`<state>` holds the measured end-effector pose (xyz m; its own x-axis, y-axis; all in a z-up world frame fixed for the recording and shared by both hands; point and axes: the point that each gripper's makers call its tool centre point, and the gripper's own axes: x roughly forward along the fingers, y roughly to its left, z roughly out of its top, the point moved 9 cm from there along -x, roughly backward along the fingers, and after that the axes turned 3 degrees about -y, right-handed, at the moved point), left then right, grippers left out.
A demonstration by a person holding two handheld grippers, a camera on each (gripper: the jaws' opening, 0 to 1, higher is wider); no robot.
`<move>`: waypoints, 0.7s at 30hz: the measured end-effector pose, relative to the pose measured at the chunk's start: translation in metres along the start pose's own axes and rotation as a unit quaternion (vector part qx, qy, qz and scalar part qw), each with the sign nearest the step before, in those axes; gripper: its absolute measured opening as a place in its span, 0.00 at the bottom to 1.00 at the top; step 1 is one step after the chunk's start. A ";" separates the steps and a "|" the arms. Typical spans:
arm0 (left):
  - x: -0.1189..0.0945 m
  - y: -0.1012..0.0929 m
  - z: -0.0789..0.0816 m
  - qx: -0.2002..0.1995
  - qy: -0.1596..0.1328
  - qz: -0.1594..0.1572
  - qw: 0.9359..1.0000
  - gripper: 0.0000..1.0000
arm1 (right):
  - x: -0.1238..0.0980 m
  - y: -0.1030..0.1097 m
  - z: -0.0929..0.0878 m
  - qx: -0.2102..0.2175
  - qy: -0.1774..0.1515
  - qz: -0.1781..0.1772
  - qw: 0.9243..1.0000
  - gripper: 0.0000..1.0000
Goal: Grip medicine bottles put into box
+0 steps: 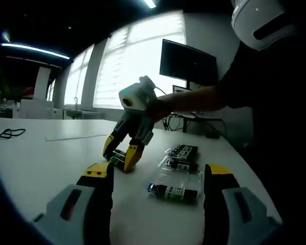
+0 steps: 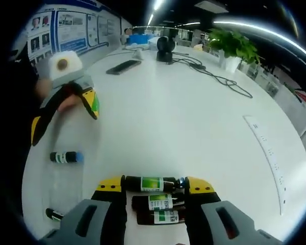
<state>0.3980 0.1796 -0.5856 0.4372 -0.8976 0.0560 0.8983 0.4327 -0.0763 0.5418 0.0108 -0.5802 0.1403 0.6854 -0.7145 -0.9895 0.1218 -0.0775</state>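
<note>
My left gripper (image 1: 157, 185) is open low over the white table (image 1: 51, 158). Just beyond its jaws lies a dark medicine bottle (image 1: 173, 192) with a green label, on a clear plastic box (image 1: 169, 153) that also holds two more bottles (image 1: 183, 151). My right gripper (image 2: 154, 185) is down on the table with a green-label bottle (image 2: 150, 184) lying crosswise between its tips, the ends touching both jaws. Two more bottles (image 2: 158, 202) lie behind it. In the left gripper view the right gripper (image 1: 121, 152) stands left of the box. The right gripper view has the left gripper (image 2: 64, 118) above a blue-capped bottle (image 2: 66, 157).
A person's arm (image 1: 204, 99) holds the right gripper. A monitor (image 1: 188, 64) and cables (image 1: 7, 134) stand at the table's far side. A phone (image 2: 122, 67), a black device (image 2: 166, 48), a long cable (image 2: 219, 76), a plant (image 2: 234, 43) and a clear strip (image 2: 268, 153) lie further off.
</note>
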 end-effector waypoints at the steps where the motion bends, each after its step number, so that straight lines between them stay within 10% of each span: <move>1: 0.000 0.000 0.000 0.000 0.000 0.000 1.000 0.64 | -0.001 0.000 0.000 -0.003 -0.003 -0.002 1.000 0.41; 21: -0.002 0.001 -0.001 0.000 0.002 0.000 1.000 0.64 | -0.012 0.003 0.011 -0.002 -0.021 -0.008 1.000 0.40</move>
<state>0.3981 0.1823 -0.5870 0.4364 -0.8982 0.0521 0.8985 0.4321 -0.0772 0.5371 0.0106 -0.5639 0.1570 0.7127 -0.6837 -0.9873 0.1293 -0.0920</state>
